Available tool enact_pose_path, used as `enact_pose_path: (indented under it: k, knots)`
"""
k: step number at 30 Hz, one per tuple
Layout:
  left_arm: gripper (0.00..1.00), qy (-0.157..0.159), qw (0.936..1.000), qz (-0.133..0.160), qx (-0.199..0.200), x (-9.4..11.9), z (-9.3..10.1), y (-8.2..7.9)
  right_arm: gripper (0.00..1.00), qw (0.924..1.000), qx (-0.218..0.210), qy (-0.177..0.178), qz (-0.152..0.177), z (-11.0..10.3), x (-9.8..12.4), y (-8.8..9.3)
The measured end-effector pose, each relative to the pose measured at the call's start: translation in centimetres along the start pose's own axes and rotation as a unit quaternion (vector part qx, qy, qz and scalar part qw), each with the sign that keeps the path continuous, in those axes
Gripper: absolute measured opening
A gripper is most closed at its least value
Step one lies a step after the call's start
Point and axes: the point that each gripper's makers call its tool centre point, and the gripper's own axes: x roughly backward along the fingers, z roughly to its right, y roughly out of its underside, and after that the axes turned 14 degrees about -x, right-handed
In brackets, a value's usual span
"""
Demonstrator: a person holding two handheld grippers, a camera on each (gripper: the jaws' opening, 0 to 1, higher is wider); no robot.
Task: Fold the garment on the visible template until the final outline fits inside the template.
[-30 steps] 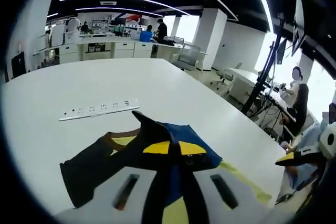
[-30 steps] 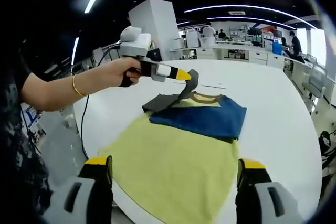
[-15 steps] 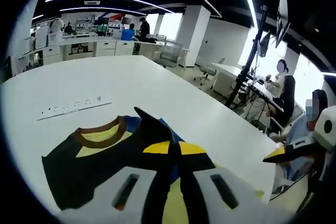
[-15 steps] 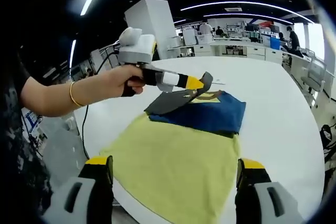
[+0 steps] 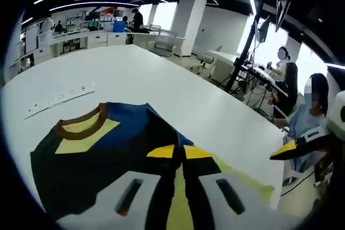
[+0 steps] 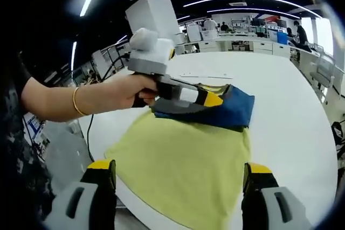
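A shirt lies on the white table (image 6: 291,95), with a yellow body (image 6: 183,154) and a blue upper part (image 6: 237,109) folded over it. In the left gripper view its brown collar (image 5: 81,127) and dark sleeve (image 5: 102,160) lie spread out just ahead. My left gripper (image 5: 180,152) is shut on the dark sleeve fabric, low over the shirt. In the right gripper view a hand (image 6: 118,92) holds that left gripper (image 6: 214,99) across the blue part. My right gripper (image 6: 180,173) stands open above the yellow hem, holding nothing; its yellow tip (image 5: 288,149) shows at the right.
A white power strip (image 5: 59,99) lies on the table beyond the collar. The table's edge (image 5: 253,149) runs close on the right, with seated people (image 5: 310,117) past it. A cable (image 6: 89,127) hangs off the table's left side. Desks and chairs stand far behind.
The left gripper has carried the dark sleeve down and across over the blue part, from raised above the collar to low on the shirt. The right gripper has stayed open over the hem.
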Motion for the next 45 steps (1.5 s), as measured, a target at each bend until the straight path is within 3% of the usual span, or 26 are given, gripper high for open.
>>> enact_pose_path:
  k: [7, 10, 13, 17, 19, 23, 32, 38, 42, 45]
  knots:
    - [0.02, 0.02, 0.9997, -0.01, -0.002, -1.6, 1.3, 1.7, 0.99, 0.9999, -0.01, 0.005, 0.002, 0.8, 0.2, 0.2]
    - [0.1, 0.032, 0.9993, -0.006, -0.021, -1.8, 2.1, 1.8, 0.99, 0.9999, -0.014, 0.007, 0.003, 1.0, 0.3, 0.2]
    - [0.25, 0.029, 0.9988, 0.009, -0.04, -1.6, 2.2, 1.4, 0.99, 0.9998, -0.017, 0.008, 0.005, 1.2, 0.3, 0.1]
    - [0.53, 0.017, 0.9978, 0.019, -0.062, -1.0, 1.8, 1.2, 0.99, 1.0, -0.006, 0.003, 0.006, 1.1, 0.2, -0.2]
    - [0.61, 0.015, 0.9972, 0.021, -0.071, -0.5, 1.6, 1.1, 0.99, 1.0, 0.007, -0.003, 0.0, 0.9, 0.1, -0.2]
    - [0.73, 0.007, 0.9972, 0.017, -0.072, 0.7, 0.3, 1.3, 0.99, 0.9995, 0.028, -0.006, -0.016, 1.2, 0.0, -0.3]
    - [0.91, -0.019, 0.9976, 0.03, -0.059, 4.6, -3.0, 1.2, 0.99, 0.9961, 0.06, -0.035, -0.056, 1.3, -0.1, 0.5]
    - [0.99, -0.028, 0.9973, 0.039, -0.056, 7.4, -4.4, 1.6, 0.99, 0.9905, 0.093, -0.047, -0.09, 1.8, -0.4, 1.2]
    - [0.99, -0.031, 0.9966, 0.033, -0.069, 9.1, -5.0, 2.4, 0.99, 0.9864, 0.113, -0.054, -0.107, 2.0, -0.5, 1.8]
    - [0.99, -0.032, 0.9972, 0.042, -0.054, 10.5, -5.4, 3.0, 0.99, 0.9818, 0.128, -0.06, -0.127, 2.0, -0.5, 2.7]
